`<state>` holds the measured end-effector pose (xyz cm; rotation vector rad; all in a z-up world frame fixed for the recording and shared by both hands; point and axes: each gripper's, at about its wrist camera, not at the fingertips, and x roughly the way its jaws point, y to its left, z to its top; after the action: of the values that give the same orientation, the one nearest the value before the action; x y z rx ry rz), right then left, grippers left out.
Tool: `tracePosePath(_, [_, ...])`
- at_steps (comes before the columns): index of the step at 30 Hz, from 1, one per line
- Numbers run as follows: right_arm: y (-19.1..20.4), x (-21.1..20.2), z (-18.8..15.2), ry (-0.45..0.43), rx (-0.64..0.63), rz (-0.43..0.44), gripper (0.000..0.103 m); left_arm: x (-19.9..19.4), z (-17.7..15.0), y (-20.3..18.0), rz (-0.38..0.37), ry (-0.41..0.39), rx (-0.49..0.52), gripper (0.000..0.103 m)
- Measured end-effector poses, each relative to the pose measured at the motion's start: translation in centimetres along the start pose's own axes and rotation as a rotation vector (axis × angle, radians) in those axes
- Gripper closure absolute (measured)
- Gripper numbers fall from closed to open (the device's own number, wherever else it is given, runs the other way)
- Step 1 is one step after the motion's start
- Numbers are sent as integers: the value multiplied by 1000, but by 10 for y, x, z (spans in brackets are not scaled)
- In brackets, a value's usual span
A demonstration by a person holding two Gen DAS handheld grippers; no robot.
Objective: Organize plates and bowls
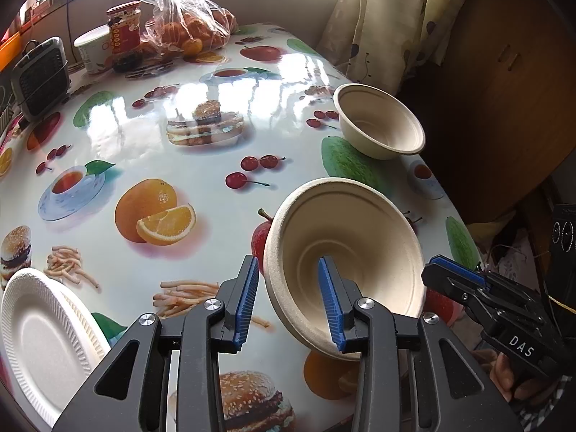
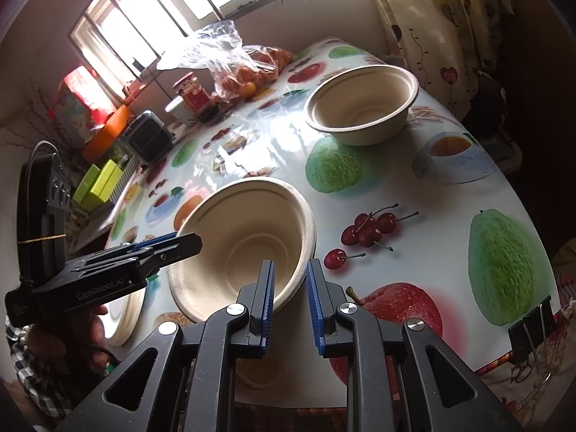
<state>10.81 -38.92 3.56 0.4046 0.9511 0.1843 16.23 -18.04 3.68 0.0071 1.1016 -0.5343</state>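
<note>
Tilted bowl [image 2: 244, 237] in right tongs [image 2: 289, 302]

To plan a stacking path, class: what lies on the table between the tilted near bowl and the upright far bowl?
Nothing stands there: between the near bowl and the far bowl is bare tablecloth, clearest in the right wrist view.

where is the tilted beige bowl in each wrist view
Left wrist view: the tilted beige bowl is lower centre-right, its rim between the left hand-held gripper's blue pads, a gap showing at the outer pad.
Right wrist view: the same bowl is centre-left, its rim gripped by the right hand-held gripper.
Shared landmark: the upright beige bowl standing on the table beyond it, near the curtain.
</note>
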Motion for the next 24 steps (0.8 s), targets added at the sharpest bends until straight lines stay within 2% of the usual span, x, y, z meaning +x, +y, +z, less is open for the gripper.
tracePosePath(4, [-4, -3, 3, -10, 11, -1, 76, -1, 3, 0, -3, -7, 0, 62])
tracePosePath(6, [-3, -4, 5, -15, 11, -5, 74, -1, 5, -1, -3, -10, 1, 62])
tracePosePath(10, [-5, -6, 9, -31, 22, -13, 65, -2, 10, -2, 5, -16, 10, 62])
tracePosePath(17, [-14, -11, 19, -68, 26, -52, 58, -4, 25, -4, 12, -35, 20, 62])
tracePosePath(24, [-26, -14, 35, -103, 33, -82, 56, -4, 56, 0, 11, -72, 24, 62])
